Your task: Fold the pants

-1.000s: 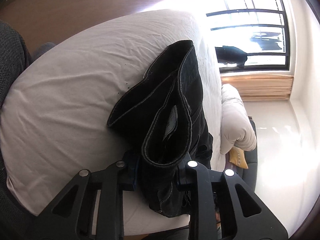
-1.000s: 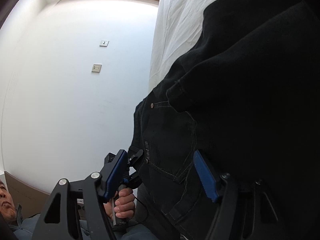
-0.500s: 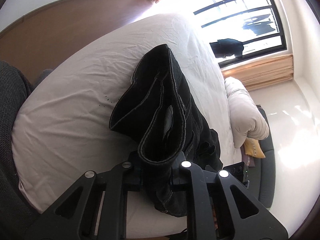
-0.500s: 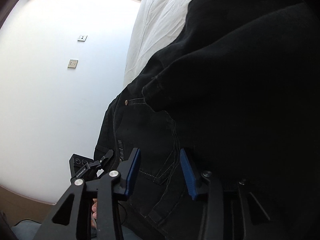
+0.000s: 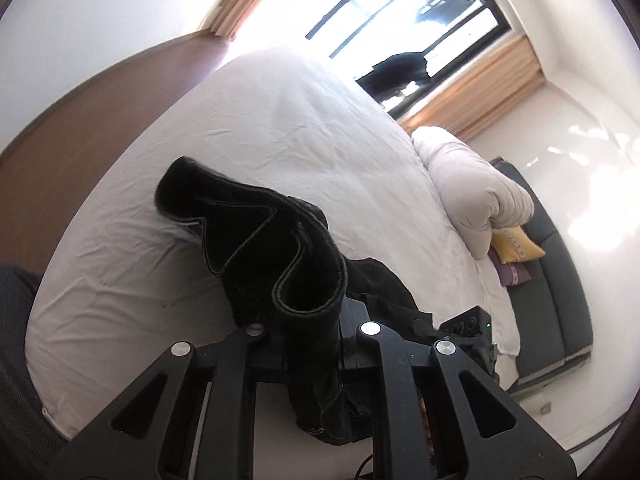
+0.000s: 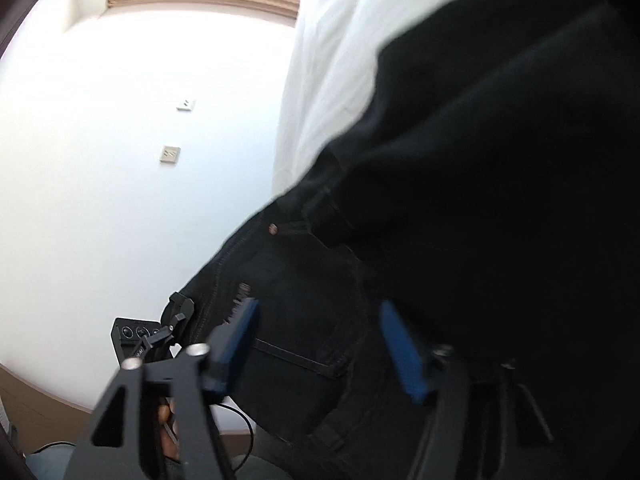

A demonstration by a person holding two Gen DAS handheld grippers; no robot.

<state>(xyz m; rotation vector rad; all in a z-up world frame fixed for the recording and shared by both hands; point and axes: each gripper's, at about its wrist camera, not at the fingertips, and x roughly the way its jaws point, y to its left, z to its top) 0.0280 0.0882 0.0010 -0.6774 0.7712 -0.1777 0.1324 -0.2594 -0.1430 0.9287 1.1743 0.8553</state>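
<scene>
Black denim pants (image 5: 260, 240) lie bunched on a white bed (image 5: 280, 120). My left gripper (image 5: 310, 332) is shut on a folded bundle of the pants and holds it up off the sheet; the cloth flops forward past the fingers. In the right wrist view the pants (image 6: 460, 220) fill the frame, with a rivet and a pocket seam showing. My right gripper (image 6: 320, 340) is open, its blue pads (image 6: 240, 336) spread on either side of the waist area; the pads are not pressing the cloth.
A rolled white duvet (image 5: 476, 192) lies at the bed's far right side, beside a yellow cushion (image 5: 516, 242) and a dark sofa (image 5: 560, 300). A window (image 5: 420, 28) is behind. A white wall with sockets (image 6: 170, 154) shows in the right wrist view.
My right gripper opened after narrowing on the waist half a second ago. My left gripper stayed shut and swung; the held bundle now flops further left over the sheet.
</scene>
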